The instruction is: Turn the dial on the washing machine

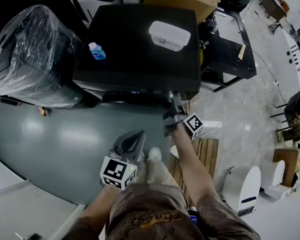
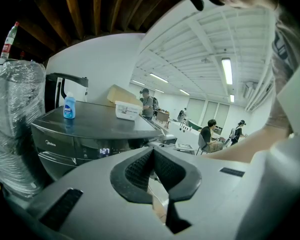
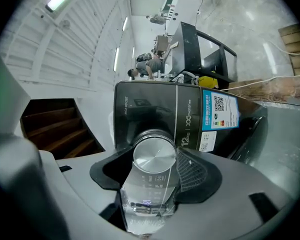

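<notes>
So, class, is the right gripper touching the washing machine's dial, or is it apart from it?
Touching. In the right gripper view, the right gripper has its two pads against opposite sides of the silver dial, with no gap visible.

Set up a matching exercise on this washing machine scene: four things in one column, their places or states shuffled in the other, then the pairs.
Things
1. dial
2. blue bottle
3. white box
4. left gripper

Places or states
A. on top of the washing machine, left side in the head view
B. jaws together, nothing between them
C. held by the right gripper, jaws shut on it
D. on top of the machine, right side in the head view

Pairs: 1-C, 2-A, 3-D, 4-B
</notes>
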A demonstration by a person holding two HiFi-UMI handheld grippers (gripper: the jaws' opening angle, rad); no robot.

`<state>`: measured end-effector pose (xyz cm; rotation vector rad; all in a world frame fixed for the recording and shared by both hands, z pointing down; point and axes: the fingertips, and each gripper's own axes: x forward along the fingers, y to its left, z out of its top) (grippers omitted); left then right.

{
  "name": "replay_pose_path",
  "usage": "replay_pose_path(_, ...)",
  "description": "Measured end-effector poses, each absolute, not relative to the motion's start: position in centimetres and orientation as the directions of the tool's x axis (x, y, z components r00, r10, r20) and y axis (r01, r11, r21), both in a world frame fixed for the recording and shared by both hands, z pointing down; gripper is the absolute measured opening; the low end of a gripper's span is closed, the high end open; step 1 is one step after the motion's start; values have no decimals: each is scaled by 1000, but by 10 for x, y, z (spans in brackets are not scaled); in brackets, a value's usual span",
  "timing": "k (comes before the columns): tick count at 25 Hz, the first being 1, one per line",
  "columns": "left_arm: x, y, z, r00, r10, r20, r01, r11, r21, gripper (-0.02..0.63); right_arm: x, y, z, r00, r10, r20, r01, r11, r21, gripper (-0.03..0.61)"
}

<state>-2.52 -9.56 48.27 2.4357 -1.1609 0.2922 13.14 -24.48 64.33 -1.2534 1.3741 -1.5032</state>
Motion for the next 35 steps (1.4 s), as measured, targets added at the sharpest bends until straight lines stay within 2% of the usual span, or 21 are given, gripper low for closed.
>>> replay_pose_path(9, -31, -97, 479, 626, -692, 360, -780, -559, 282, -8, 137, -243, 630, -292, -934, 204, -253, -130, -959, 275)
replay_pose_path(11, -31, -98, 475, 629, -694, 351, -778, -562, 282, -8, 136, -237, 621, -320, -922, 217, -331, -105, -938, 275)
replay_pose_path(14, -32, -102, 464, 634, -700, 328, -773, -568, 282, -8, 134, -223, 599, -376, -898, 227, -451, -37, -892, 275)
replay_pose_path(23, -42, -111, 406, 653, -715, 250, -756, -593, 279, -8, 130, -192, 484, -480, -865, 149, -561, 171, -810, 275)
replay_pose_path(29, -44, -96, 375, 723, -655, 219, -687, -651, 321, -8, 113, -147, 423, -554, -813, 176, -700, 341, -627, 274)
replay_pose_path(35, -41, -76, 368, 765, -612, 200, -634, -662, 399, -8, 94, -97, 393, -635, -740, 223, -733, 485, -477, 273)
